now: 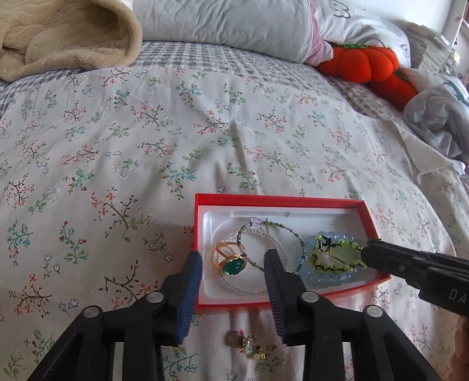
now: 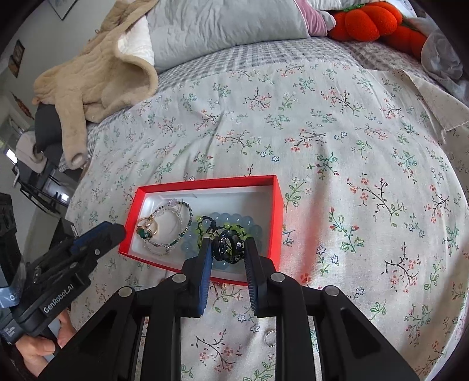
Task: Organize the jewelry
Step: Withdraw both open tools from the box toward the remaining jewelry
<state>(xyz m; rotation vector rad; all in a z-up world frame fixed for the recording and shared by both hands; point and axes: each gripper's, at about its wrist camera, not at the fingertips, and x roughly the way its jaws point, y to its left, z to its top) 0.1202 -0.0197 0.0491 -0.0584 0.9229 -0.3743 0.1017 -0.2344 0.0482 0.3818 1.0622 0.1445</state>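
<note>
The red box (image 1: 281, 200) lies open on the floral bedspread (image 1: 146, 140), its white inner tray (image 1: 211, 281) holding most of the jewelry. At the left end of the tray, in the left wrist view, sits a gold ring with a green stone (image 1: 231, 262), lying on a clear beaded bracelet (image 1: 252, 288) and a thin green-and-dark beaded strand (image 1: 281, 230). At the right end a pale blue beaded bracelet (image 1: 328, 278) lies under a lime-green beaded bracelet (image 1: 337, 258) with dark cord.

The left tool (image 1: 234, 258) hangs over the near left corner of the box with its fingers spread; one tip is outside the box's left wall, the other over the tray, and the ring lies between them, untouched as far as the view shows. No earlier view is given to compare.

The right tool (image 2: 227, 249) is over the right part of the tray, its fingers pinching a dark, glossy ring-shaped piece (image 2: 228, 247), possibly a bracelet or a hair tie; the picture is too dim there to say which.

On the bedspread just in front of the box lies a small gold earring or charm cluster (image 1: 247, 345), and in the right wrist view a small silver ring (image 2: 270, 337) rests on the cloth near the tool's base.

Farther off, a beige fleece garment (image 1: 67, 38), grey pillows (image 1: 222, 23) and an orange plush toy (image 1: 366, 61) lie at the head of the bed. A hand (image 2: 44, 343) grips the left tool's handle.
</note>
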